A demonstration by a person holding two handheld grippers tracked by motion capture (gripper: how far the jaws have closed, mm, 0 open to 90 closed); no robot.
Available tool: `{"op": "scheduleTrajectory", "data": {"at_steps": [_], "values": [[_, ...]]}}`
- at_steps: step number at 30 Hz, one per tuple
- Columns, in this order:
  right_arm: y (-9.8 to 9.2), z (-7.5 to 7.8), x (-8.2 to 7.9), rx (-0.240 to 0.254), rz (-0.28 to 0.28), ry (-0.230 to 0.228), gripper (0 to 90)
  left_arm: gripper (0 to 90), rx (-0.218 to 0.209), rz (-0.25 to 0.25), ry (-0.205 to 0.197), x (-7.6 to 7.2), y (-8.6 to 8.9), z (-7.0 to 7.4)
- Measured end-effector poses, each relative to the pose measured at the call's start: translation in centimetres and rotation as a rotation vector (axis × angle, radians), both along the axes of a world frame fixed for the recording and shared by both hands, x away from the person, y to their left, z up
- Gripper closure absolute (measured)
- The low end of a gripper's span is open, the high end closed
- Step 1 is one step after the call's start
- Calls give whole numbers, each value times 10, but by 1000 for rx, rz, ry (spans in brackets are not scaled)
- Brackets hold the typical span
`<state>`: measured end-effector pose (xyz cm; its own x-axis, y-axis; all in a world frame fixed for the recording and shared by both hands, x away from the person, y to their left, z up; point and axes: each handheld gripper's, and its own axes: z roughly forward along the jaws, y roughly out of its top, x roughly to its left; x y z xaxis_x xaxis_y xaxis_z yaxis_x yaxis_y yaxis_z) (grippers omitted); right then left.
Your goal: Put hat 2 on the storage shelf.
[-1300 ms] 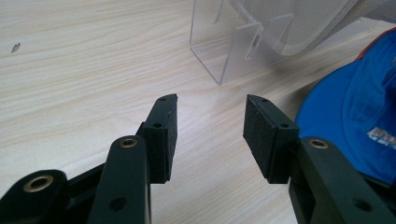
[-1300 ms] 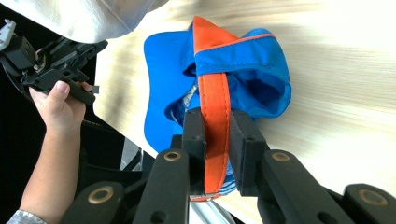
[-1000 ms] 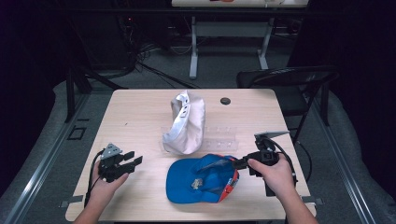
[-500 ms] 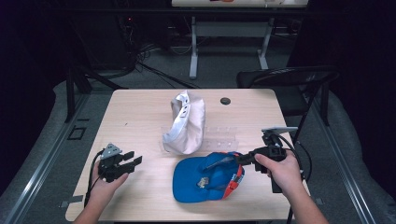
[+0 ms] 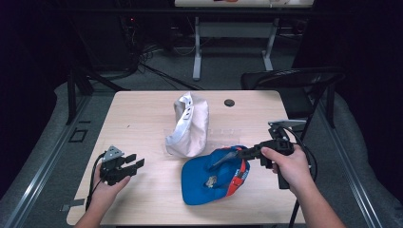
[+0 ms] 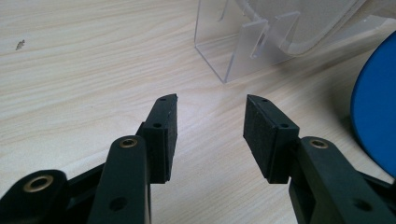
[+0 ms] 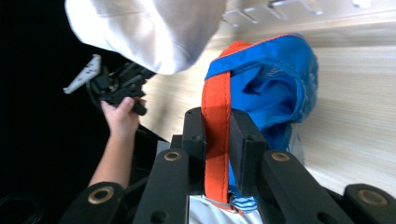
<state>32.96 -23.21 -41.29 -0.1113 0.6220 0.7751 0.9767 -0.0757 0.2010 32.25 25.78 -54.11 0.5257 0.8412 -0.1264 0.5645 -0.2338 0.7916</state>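
Now the right gripper [image 7: 217, 140], clamped on the blue cap's [image 5: 209, 178] orange strap [image 7: 215, 116], should lift gently toward the clear stand [image 6: 243, 46] at twelve o'clock, while the left gripper [image 6: 210, 126] waits released at nine.

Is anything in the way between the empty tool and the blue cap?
Nothing visible is. The left tool sits open on the table, and only bare wood lies between it and the blue cap. The white cap on its clear stand sits farther back, off that path.

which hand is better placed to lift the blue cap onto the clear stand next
Right. The right gripper is shut on the blue cap's orange strap; the left gripper rests open, apart from it.
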Motion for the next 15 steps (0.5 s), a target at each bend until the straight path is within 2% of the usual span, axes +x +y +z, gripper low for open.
{"op": "scheduleTrajectory", "data": {"at_steps": [5,6,11,15], "values": [[3,14,2,34,-2,-2,782,550,-2,1,-1,0,0,0],[2,16,3,38,11,-5,782,550,-2,0,0,0,0,0],[5,27,5,107,14,3,782,550,1,-1,5,0,1,0],[10,36,7,117,22,-4,782,550,-7,5,-4,0,0,0]]}}
